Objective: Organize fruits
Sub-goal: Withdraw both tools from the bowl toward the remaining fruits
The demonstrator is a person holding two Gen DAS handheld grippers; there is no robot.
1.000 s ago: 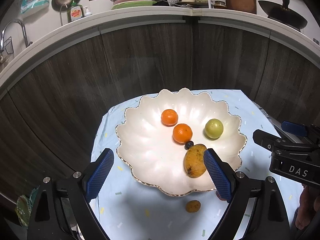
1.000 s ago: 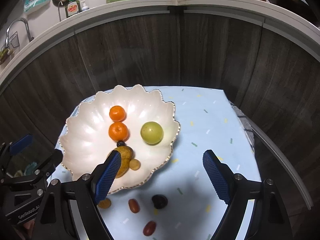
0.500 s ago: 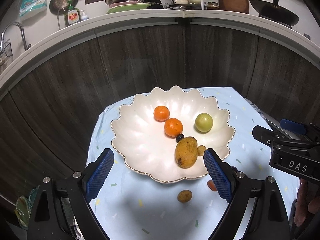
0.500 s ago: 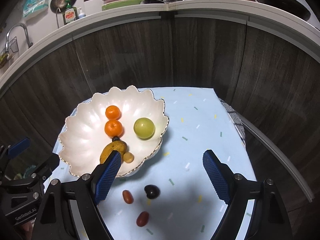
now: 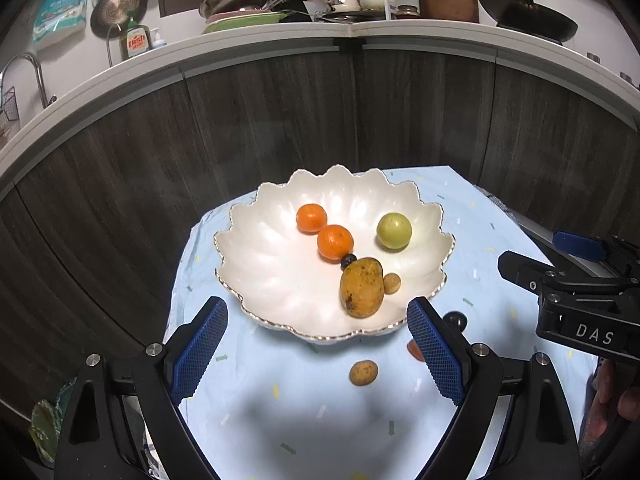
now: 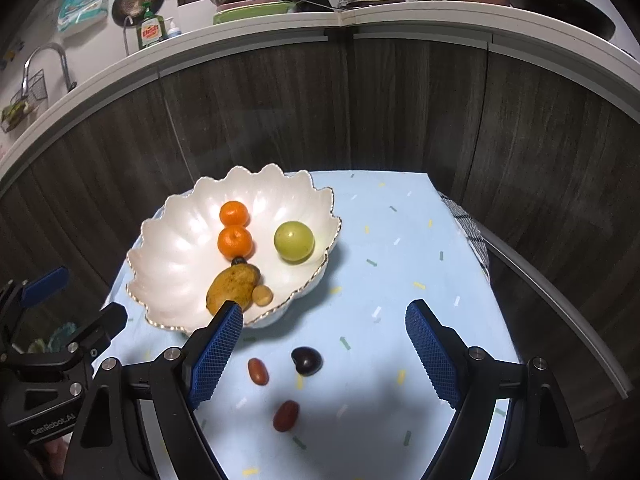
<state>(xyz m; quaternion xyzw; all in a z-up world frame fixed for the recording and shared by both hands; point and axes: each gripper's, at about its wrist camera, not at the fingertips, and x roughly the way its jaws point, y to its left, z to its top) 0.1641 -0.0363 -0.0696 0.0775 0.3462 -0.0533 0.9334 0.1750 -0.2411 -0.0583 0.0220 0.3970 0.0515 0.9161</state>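
Fruits still loose on the desk lie between and just ahead of the spread, empty jaws of the right gripper [image 6: 324,352]: a dark plum [image 6: 307,361] and two small reddish fruits [image 6: 258,371], with a tan one [image 5: 363,373] between the equally spread, empty jaws of the left gripper [image 5: 318,354]. They look light, round, smooth-skinned and likely to roll or bruise, so a gentle pinch across the widest middle seems best. Beyond the jaws, the scalloped bowl [image 6: 176,220] holds the mango [image 6: 232,282], two oranges [image 6: 235,242] and a green fruit [image 6: 294,241].
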